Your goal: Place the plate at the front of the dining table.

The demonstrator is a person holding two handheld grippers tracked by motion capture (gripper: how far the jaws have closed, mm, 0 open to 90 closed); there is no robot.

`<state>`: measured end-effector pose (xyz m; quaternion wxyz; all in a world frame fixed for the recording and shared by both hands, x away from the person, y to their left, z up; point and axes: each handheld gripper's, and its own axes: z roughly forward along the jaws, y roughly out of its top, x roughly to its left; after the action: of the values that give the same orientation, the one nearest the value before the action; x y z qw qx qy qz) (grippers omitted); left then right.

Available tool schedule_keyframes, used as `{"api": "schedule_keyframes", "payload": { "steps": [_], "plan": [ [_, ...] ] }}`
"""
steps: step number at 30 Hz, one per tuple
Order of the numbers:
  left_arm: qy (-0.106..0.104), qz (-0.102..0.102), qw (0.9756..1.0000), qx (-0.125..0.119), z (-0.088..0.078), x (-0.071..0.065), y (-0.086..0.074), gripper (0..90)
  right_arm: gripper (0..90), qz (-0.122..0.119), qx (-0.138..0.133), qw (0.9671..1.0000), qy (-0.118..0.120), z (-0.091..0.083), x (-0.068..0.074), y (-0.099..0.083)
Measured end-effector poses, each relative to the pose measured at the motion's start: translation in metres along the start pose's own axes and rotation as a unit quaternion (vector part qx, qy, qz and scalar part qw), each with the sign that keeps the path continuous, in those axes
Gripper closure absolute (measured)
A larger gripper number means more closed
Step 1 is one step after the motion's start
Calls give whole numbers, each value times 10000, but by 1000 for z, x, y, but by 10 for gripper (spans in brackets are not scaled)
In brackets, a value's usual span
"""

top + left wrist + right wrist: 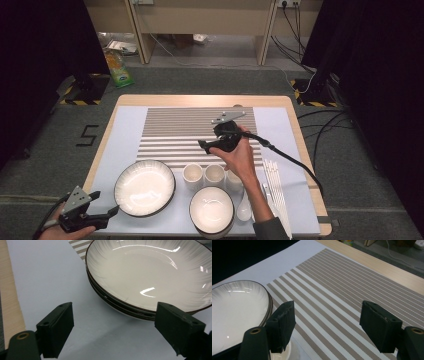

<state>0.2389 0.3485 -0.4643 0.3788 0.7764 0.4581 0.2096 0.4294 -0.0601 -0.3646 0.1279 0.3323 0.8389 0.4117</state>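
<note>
Left gripper [112, 212], jaws open, at 7 o'clock of plates [144, 187], aligned to grasp; right gripper [204, 146] open over mat [190, 131].

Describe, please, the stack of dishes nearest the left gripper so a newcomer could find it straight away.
Start from the striped placemat in the middle of the table. Just off its near left corner sits the stack of wide shallow plates, in front of the left gripper. It is the widest crockery there, dark-rimmed, left of the two small cups.
</note>
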Motion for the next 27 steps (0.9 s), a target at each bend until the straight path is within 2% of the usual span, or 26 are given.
{"api": "schedule_keyframes", "payload": {
  "steps": [6,7,12,15,17,19,27],
  "plan": [
    [-4,30,10000,10,1,-1,1,146,281,-9,106,9999,43,10,1,0],
    [2,30,10000,5,1,-2,1,147,274,-93,138,9999,11,12,3,3],
    [-4,60,10000,-34,0,-5,2,147,271,-157,157,9997,126,16,10,9],
    [-41,93,9999,-29,1,-7,3,143,272,-236,188,9995,119,19,15,14],
    [-43,116,9999,-38,0,-9,4,147,272,-202,185,9994,220,21,17,15],
    [-51,138,9999,-44,0,-11,5,147,272,-255,241,9992,176,24,18,15],
    [-10,147,9999,-14,1,-14,7,137,273,-315,395,9984,241,32,25,19]
  ]
}}
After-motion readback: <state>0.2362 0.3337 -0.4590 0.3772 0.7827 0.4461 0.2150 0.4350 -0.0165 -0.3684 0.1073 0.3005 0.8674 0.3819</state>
